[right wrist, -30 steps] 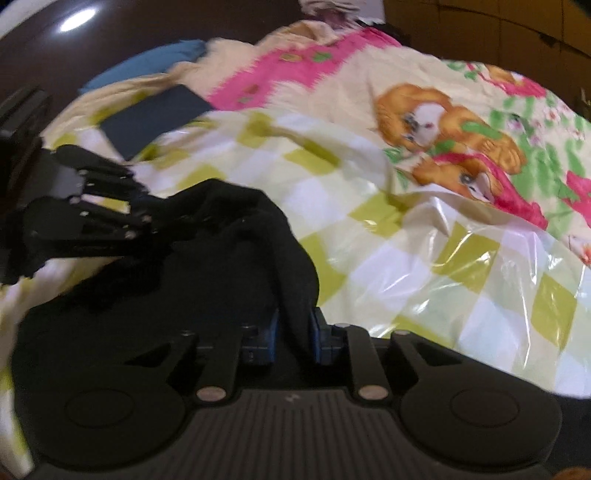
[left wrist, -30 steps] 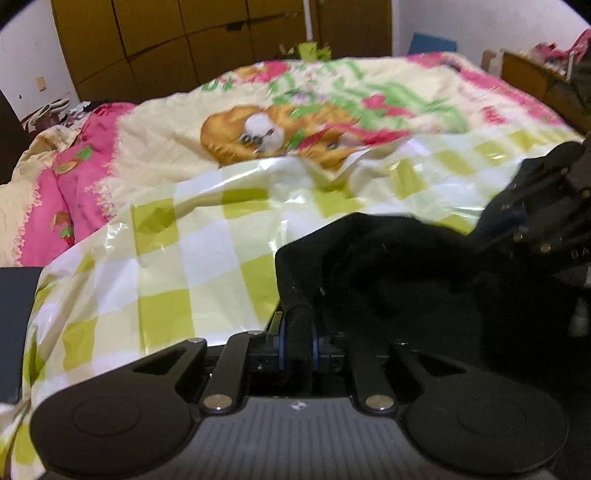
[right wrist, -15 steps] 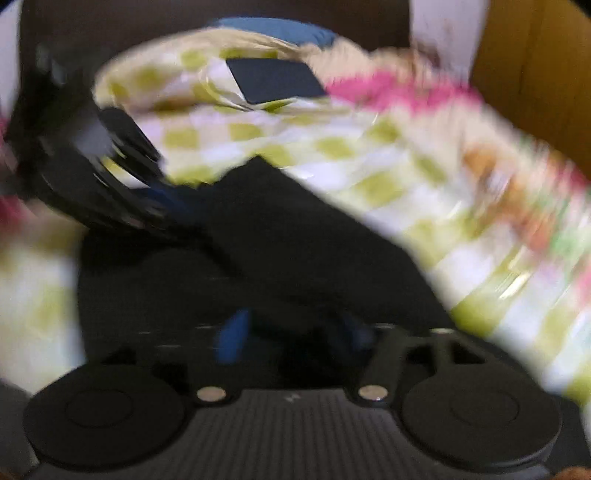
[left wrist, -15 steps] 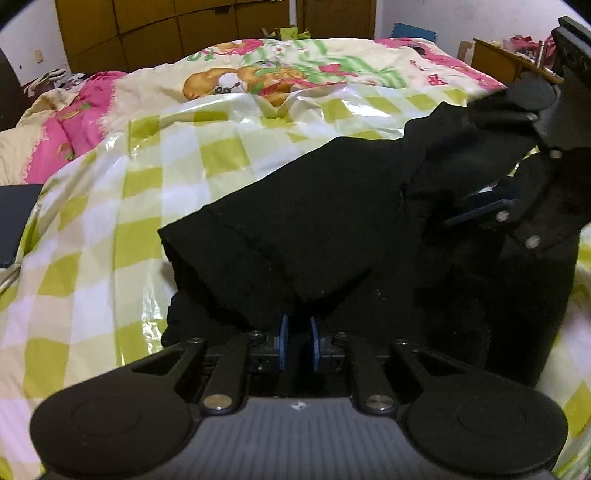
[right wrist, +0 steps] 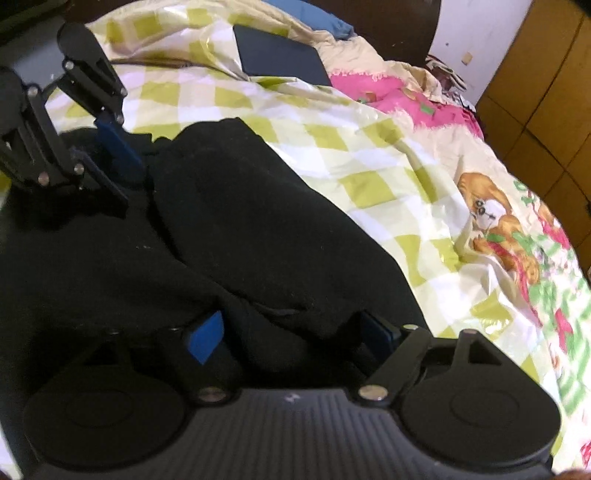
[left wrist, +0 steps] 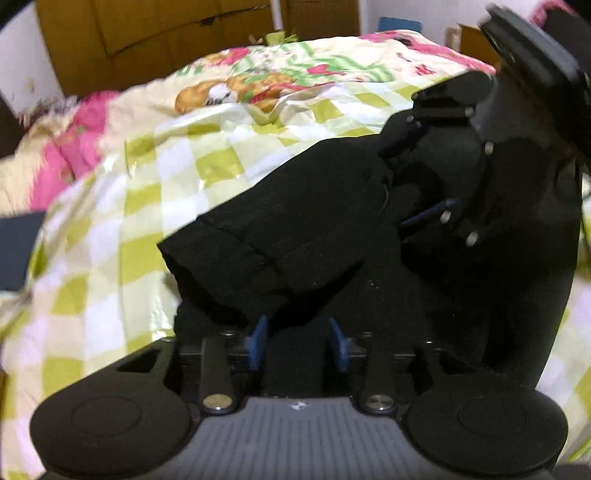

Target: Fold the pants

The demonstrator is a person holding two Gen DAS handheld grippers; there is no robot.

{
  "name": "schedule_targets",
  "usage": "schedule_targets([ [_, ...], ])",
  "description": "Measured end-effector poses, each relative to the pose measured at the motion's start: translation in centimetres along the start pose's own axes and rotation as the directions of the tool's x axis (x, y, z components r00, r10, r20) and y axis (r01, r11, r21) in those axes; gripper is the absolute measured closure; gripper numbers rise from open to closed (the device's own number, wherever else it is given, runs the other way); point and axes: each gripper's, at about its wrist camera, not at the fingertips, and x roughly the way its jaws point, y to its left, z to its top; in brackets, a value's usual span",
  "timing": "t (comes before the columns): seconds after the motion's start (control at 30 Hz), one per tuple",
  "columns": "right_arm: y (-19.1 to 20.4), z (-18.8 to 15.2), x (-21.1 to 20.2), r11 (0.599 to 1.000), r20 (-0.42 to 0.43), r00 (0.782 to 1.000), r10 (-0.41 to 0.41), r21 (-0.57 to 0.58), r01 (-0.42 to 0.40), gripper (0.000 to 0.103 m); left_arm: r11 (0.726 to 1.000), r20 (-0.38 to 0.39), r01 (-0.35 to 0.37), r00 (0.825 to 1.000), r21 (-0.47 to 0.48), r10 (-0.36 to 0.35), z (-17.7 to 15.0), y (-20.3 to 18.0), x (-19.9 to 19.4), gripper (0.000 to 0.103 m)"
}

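The black pants (left wrist: 303, 221) lie folded over on a green-and-white checked plastic sheet (left wrist: 122, 236) on the bed; they also fill the right wrist view (right wrist: 240, 229). My left gripper (left wrist: 299, 343) is open, its blue pads apart with pants fabric lying between them. My right gripper (right wrist: 291, 336) is open too, blue pads wide apart over the folded edge. The right gripper shows at the right of the left wrist view (left wrist: 436, 173). The left gripper shows at the upper left of the right wrist view (right wrist: 110, 155).
A cartoon-print quilt (left wrist: 258, 85) covers the bed beyond the sheet, with pink bedding (left wrist: 70, 155) at the left. A dark flat pad (right wrist: 280, 59) lies at the sheet's far edge. Wooden wardrobes (left wrist: 166, 33) stand behind the bed.
Both grippers held the pants pinched a second ago and carried the fabric over. Now both have opened and the pants lie folded on the sheet.
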Motion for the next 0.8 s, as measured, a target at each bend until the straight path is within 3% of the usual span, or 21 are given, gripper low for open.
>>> schedule_targets([
  [0.1, -0.3, 0.0, -1.9, 0.998, 0.045, 0.998, 0.041, 0.039, -0.042, 0.022, 0.999, 0.023, -0.012, 1.0, 0.035, 0.011, 0.7, -0.9, 0.6, 0.045],
  [0.17, -0.2, 0.3, -2.8, 0.998, 0.06, 0.997, 0.043, 0.037, -0.046, 0.022, 0.993, 0.031, -0.059, 0.998, 0.104, 0.056, 1.2, -1.8, 1.7, 0.043],
  [0.27, -0.1, 0.3, -3.0, 1.0, 0.049, 0.999, 0.009, -0.006, -0.008, 0.022, 0.935, 0.052, -0.231, 0.973, 0.268, 0.225, 1.4, -3.7, 4.2, 0.043],
  [0.33, -0.3, 0.0, -2.3, 1.0, 0.026, 1.0, -0.015, -0.018, 0.015, 0.022, 0.904, 0.076, -0.292, 0.956, 0.311, 0.283, 1.5, -4.3, 5.2, 0.043],
  [0.4, -0.8, -0.3, -1.3, 1.0, 0.013, 1.0, -0.025, -0.009, 0.025, 0.022, 0.909, 0.083, -0.313, 0.95, 0.277, 0.302, 2.2, -3.9, 5.8, 0.043],
  [0.5, -1.8, -0.7, -0.3, 0.999, -0.001, 1.0, -0.029, 0.027, 0.029, 0.02, 0.961, 0.072, -0.251, 0.967, 0.116, 0.244, 3.9, -1.4, 5.5, 0.058],
  [0.57, -2.3, -0.8, -0.4, 0.998, 0.008, 1.0, -0.005, 0.058, 0.004, 0.02, 0.978, 0.083, -0.209, 0.975, 0.019, 0.206, 4.5, 0.6, 4.7, 0.068],
  [0.7, -3.2, -0.8, -1.5, 0.998, 0.046, 0.999, -0.011, 0.06, 0.008, 0.019, 0.978, 0.115, -0.191, 0.973, -0.084, 0.2, 5.4, 2.5, 3.5, 0.069],
  [0.8, -4.7, -0.5, -2.2, 0.994, 0.067, 0.998, 0.001, 0.108, -0.008, 0.019, 0.979, 0.123, -0.177, 0.974, -0.096, 0.189, 5.7, 2.6, 3.2, 0.069],
])
